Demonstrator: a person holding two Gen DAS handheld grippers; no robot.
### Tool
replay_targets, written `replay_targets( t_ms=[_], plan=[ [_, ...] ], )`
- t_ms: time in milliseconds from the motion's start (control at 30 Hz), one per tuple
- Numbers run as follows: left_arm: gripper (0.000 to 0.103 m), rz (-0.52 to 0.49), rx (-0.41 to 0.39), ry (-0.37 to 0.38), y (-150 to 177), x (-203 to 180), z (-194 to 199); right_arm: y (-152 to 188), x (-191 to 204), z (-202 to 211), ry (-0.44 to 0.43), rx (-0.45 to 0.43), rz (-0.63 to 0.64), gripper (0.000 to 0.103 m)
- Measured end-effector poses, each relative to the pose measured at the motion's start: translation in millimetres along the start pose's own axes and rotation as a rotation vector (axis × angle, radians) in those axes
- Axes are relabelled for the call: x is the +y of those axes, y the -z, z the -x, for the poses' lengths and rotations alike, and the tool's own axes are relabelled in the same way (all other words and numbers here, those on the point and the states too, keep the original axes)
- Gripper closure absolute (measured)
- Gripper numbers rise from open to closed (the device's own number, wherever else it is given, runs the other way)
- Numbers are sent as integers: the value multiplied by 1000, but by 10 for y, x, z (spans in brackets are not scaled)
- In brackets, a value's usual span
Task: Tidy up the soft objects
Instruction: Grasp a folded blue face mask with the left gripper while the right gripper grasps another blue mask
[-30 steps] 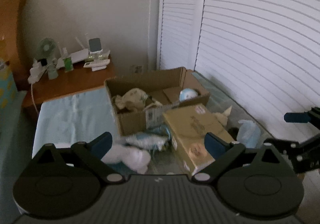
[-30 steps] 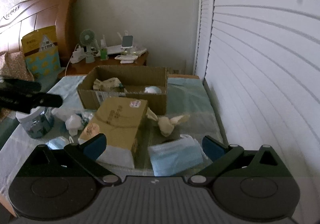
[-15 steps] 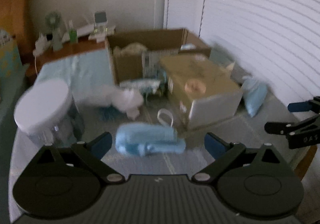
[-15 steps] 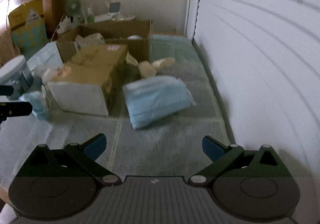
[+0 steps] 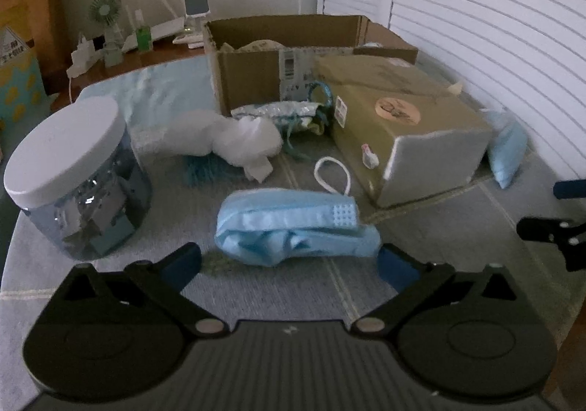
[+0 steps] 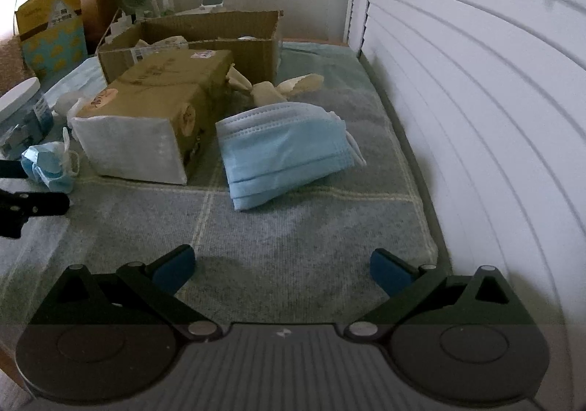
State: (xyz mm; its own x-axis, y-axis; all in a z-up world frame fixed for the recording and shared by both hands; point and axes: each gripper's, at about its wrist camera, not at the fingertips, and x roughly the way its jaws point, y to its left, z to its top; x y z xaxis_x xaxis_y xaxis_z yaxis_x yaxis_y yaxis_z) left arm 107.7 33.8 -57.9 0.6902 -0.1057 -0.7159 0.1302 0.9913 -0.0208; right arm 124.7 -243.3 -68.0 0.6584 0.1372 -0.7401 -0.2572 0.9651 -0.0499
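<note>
A folded blue face mask (image 5: 296, 228) lies on the grey mat just ahead of my open left gripper (image 5: 289, 260), its fingers either side of it and apart from it. It shows small at the left of the right wrist view (image 6: 47, 165). A stack of blue face masks (image 6: 285, 151) lies ahead of my open, empty right gripper (image 6: 282, 266), well short of it. White crumpled cloth (image 5: 227, 140) and a patterned pouch (image 5: 278, 110) lie by an open cardboard box (image 5: 256, 77) holding beige soft items.
A closed tan box (image 5: 399, 125) lies between the two mask piles. A clear jar with white lid (image 5: 69, 176) stands at left. Beige cloth (image 6: 282, 88) lies behind the mask stack. White louvred doors (image 6: 476, 81) run along the right. A nightstand with a fan (image 5: 106, 30) is behind.
Both grippers have dropped lower and come forward toward the mat. The folded mask now lies close between the left fingers; the mask stack is nearer the right gripper.
</note>
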Motion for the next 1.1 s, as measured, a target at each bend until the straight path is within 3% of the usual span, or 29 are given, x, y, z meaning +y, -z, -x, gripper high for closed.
replay_targets(
  t_ms=[533, 633, 767, 1100],
  plan=[
    [2, -18, 24, 24, -237, -22, 5, -23, -6, -49, -10, -32, 7, 0],
    [4, -20, 28, 35, -267, -30, 11, -35, -10, -63, -8, -33, 5, 0],
    [19, -28, 43, 24, -264, -38, -22, -67, -6, -89, -5, -31, 3, 0],
    [20, -6, 55, 46, -242, 8, -49, -243, -9, -206, 39, -19, 10, 0]
  ],
)
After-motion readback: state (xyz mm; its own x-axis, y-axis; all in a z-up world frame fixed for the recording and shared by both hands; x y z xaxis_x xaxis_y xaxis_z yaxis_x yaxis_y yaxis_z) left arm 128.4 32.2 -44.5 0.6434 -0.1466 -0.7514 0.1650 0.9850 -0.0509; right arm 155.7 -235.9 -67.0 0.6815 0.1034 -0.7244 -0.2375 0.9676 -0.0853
